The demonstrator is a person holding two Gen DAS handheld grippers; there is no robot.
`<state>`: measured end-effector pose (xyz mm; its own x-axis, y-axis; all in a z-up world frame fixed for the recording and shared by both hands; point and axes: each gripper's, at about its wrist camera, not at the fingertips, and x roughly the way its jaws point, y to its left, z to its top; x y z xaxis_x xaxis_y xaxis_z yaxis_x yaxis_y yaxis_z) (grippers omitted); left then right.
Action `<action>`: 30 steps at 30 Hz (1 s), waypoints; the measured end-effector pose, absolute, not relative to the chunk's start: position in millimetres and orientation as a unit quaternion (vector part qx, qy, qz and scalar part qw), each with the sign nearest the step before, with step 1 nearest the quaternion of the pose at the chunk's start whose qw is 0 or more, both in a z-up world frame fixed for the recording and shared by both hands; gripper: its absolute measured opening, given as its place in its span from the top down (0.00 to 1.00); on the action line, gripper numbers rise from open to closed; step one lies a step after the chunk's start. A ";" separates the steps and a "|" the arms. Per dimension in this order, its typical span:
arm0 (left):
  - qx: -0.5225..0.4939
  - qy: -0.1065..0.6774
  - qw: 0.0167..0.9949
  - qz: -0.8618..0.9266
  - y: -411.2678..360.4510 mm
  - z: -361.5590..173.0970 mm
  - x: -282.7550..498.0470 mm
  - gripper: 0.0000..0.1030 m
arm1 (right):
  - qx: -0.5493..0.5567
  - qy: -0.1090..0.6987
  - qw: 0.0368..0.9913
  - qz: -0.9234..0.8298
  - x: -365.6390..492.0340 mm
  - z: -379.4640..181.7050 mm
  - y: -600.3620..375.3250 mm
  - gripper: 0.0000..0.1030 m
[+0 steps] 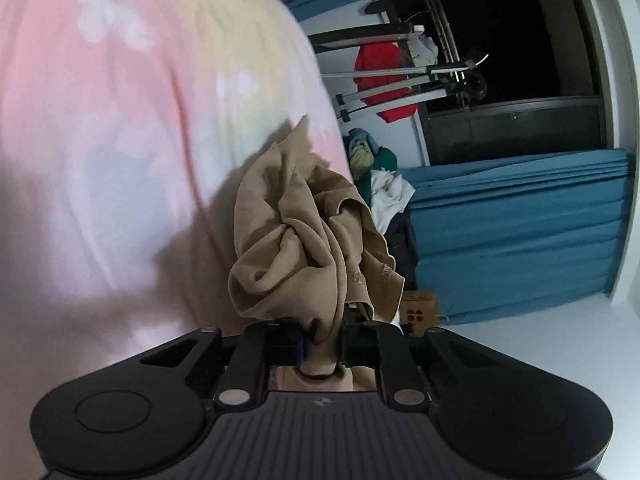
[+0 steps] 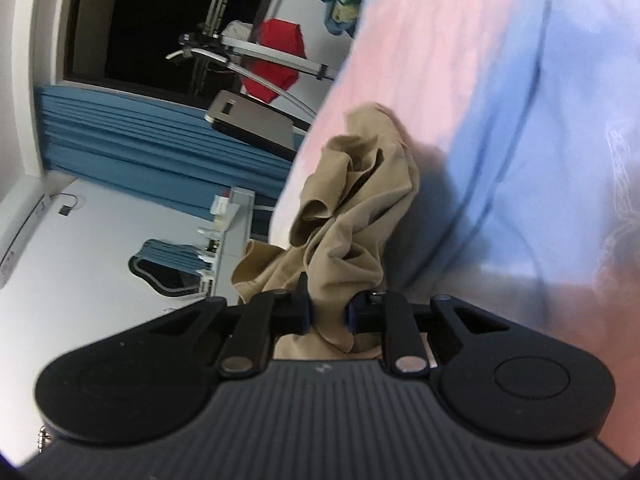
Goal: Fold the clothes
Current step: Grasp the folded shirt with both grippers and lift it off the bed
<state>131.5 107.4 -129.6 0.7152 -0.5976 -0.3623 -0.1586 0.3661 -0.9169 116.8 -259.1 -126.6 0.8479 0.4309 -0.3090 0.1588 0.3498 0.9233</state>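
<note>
A tan garment (image 1: 304, 240) hangs bunched and crumpled, held up in the air. My left gripper (image 1: 323, 346) is shut on a fold of it. The same tan garment (image 2: 352, 220) shows in the right wrist view, where my right gripper (image 2: 328, 316) is shut on another bunched part. Both views are tilted sideways. Close behind the garment is a person's pastel pink, blue and yellow tie-dye shirt (image 1: 140, 140), which also fills the right side of the right wrist view (image 2: 500, 120).
A pile of mixed clothes (image 1: 376, 172) lies beyond. Teal curtains (image 1: 520, 232) flank a dark window (image 1: 500, 40). A drying rack with a red garment (image 1: 380, 76) stands near the window. A small cardboard box (image 1: 420, 308) sits on the white surface (image 1: 540, 344).
</note>
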 end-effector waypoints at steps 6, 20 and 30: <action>-0.551 0.337 0.746 -0.161 118.6 -105.4 90.9 0.87 | 0.531 0.255 0.804 0.079 77.1 -84.9 -253.2 0.81; -0.554 0.394 0.721 -0.137 130.7 -101.4 -39.5 0.86 | 0.572 0.301 0.762 0.042 -51.1 -97.3 -247.8 0.81; -0.539 0.388 0.741 -0.099 111.8 -67.4 62.8 0.83 | 0.618 0.300 0.727 0.020 43.3 -86.4 -251.7 0.80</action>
